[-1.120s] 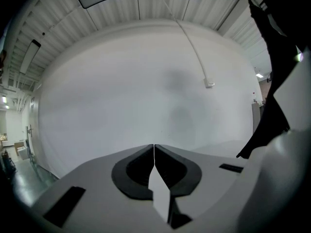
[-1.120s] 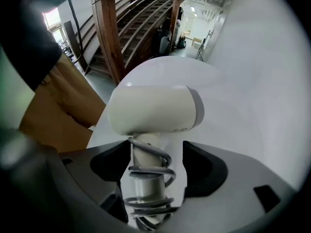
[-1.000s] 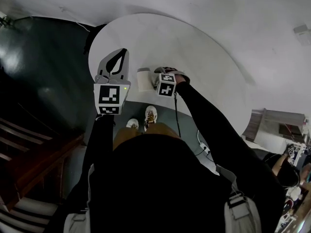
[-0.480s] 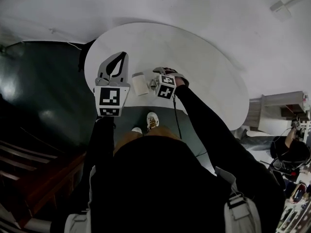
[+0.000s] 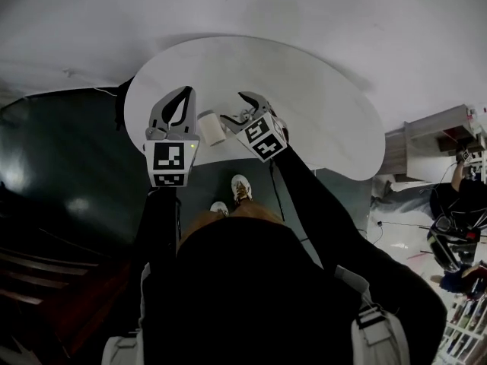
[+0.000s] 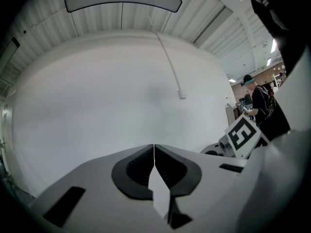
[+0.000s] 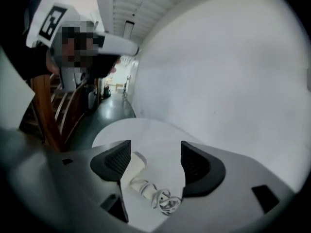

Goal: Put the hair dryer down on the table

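The white hair dryer (image 5: 209,128) lies on its side on the round white table (image 5: 312,105), near the front edge. In the right gripper view the hair dryer (image 7: 131,173) rests on the table (image 7: 146,130) with its coiled cord (image 7: 163,200) beside it. My right gripper (image 5: 235,110) hangs just above and to the right of it, open, with nothing between the jaws (image 7: 155,155). My left gripper (image 5: 185,91) is raised left of the dryer, shut and empty; in its own view the left gripper (image 6: 154,147) points at a white wall.
A white curved wall (image 5: 251,6) rises behind the table. Dark floor (image 5: 61,150) and wooden stairs (image 5: 46,280) lie to the left. The person's shoes (image 5: 238,188) stand at the table's front edge. Shelving and another person (image 5: 456,204) are at the far right.
The right gripper has lifted off the hair dryer and tilted up with its jaws apart. The dryer stays lying on the table. The left gripper has hardly moved.
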